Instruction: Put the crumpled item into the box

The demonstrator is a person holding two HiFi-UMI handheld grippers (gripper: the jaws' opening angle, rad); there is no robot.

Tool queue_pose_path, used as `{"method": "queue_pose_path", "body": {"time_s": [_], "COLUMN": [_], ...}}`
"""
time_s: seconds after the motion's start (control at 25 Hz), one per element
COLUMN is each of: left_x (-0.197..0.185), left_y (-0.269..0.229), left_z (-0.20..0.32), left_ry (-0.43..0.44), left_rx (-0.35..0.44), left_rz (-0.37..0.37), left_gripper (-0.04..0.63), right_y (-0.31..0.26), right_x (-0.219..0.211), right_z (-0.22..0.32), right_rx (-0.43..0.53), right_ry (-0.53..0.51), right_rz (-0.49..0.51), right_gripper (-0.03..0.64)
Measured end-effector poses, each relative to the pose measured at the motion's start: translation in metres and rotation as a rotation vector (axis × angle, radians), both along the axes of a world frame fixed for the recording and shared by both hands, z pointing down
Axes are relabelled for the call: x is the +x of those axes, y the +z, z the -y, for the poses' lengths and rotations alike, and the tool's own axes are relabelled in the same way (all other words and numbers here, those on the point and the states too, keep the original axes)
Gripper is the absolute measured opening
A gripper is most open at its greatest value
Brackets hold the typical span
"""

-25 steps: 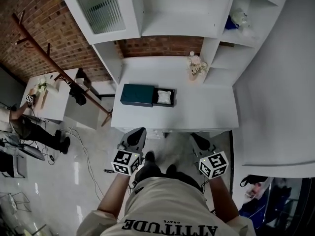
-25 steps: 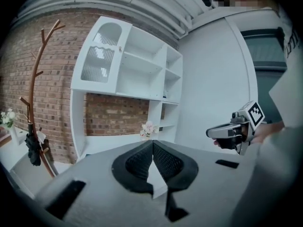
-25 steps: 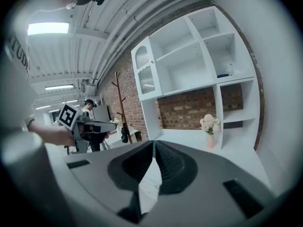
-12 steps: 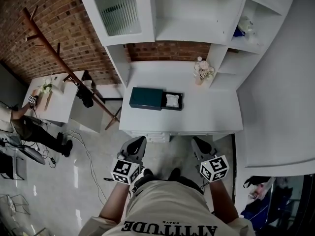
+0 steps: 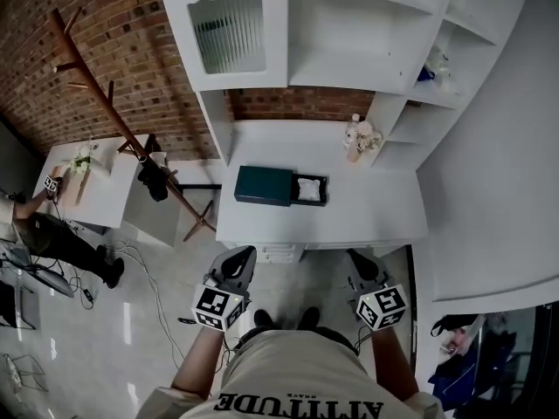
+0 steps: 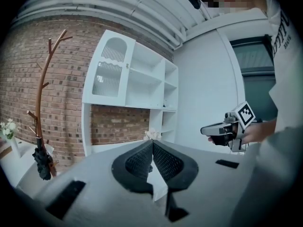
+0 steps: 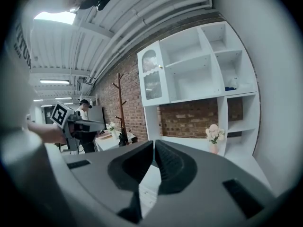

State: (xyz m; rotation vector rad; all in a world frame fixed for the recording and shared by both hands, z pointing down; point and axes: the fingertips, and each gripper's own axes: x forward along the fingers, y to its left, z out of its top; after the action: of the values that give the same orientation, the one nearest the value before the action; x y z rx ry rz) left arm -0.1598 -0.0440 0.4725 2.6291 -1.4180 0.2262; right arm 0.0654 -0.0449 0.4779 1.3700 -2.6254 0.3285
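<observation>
In the head view a dark teal box [image 5: 265,185] lies on the white desk [image 5: 367,212], its tray slid out to the right. A white crumpled item [image 5: 309,188] sits in that tray. Both grippers hang in front of the desk's near edge, over the floor and well short of the box. My left gripper [image 5: 242,253] [image 6: 152,142] is shut with nothing between its jaws. My right gripper [image 5: 356,257] [image 7: 154,143] is also shut and empty. Each gripper shows in the other's view: the right gripper [image 6: 222,129] and the left gripper [image 7: 80,125].
A small vase of flowers [image 5: 358,138] stands at the desk's back right, under white shelves [image 5: 349,33]. A wooden coat rack [image 5: 105,103] leans left of the desk. Farther left are a side table [image 5: 87,182] and a person [image 5: 52,234]. Cables lie on the floor [image 5: 148,278].
The desk and box now sit farther from me and higher in the head view, as I stepped back. Both grippers stayed shut and low in front of my body.
</observation>
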Motion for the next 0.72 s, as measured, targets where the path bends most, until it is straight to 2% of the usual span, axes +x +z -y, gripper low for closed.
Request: {"method": "queue_pose_path", "body": {"time_s": [0.72], "left_x": [-0.002], "left_y": [0.005], "left_z": [-0.007], "left_ry": [0.033], "left_rx": [-0.018], "left_rz": [-0.016], "left_gripper": [0.026], "right_y": [-0.013], "right_x": [0.002], "right_z": [-0.011], "right_rx": [0.017], "right_ry": [0.044], "right_rz": [0.003], "right_gripper": [0.036]}}
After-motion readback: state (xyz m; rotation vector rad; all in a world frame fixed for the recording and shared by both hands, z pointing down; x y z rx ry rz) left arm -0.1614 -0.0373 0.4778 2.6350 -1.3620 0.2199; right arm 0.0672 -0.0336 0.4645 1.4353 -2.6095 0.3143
